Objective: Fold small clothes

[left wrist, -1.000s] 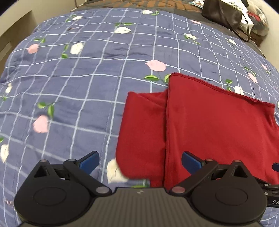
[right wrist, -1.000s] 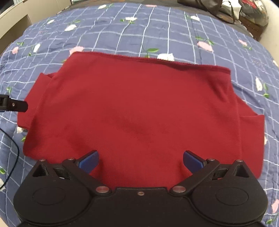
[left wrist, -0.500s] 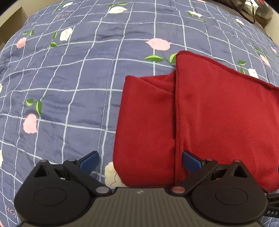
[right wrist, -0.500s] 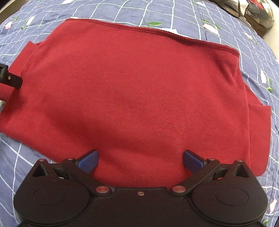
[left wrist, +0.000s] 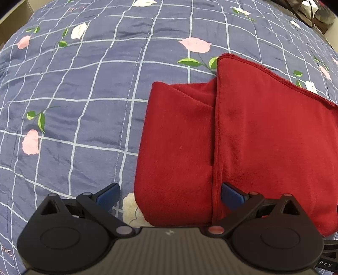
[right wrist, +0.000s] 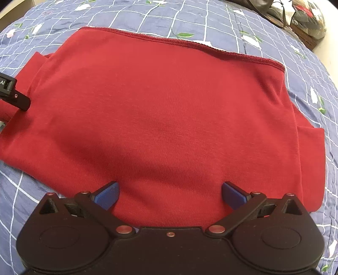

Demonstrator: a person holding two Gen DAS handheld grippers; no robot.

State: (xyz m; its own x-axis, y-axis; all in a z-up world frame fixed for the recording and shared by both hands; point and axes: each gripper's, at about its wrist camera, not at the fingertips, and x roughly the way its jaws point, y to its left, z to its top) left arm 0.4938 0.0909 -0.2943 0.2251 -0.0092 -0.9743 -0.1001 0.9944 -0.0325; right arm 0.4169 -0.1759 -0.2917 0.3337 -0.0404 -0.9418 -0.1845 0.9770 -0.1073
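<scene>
A small red shirt [right wrist: 164,110] lies flat on the blue floral quilt [left wrist: 84,88], its hemmed edge at the far side. In the left wrist view its left sleeve [left wrist: 177,148] lies folded beside the body panel [left wrist: 274,137]. My left gripper [left wrist: 170,195] hovers open over the sleeve's near edge, blue pads wide apart, nothing held. My right gripper [right wrist: 170,194] stands open low over the near edge of the shirt's body. The right sleeve [right wrist: 310,165] sticks out at the right. A black part of the left gripper [right wrist: 12,93] shows at the left edge of the right wrist view.
The quilt [right wrist: 274,42] spreads around the shirt on all sides. Dark bags [right wrist: 295,14] sit at the far right end of the bed. A pale wall or furniture edge [left wrist: 12,10] shows at the far left.
Both grippers have moved forward and lower toward the shirt, which now fills more of each view. The shirt has not shifted. Both stay open.
</scene>
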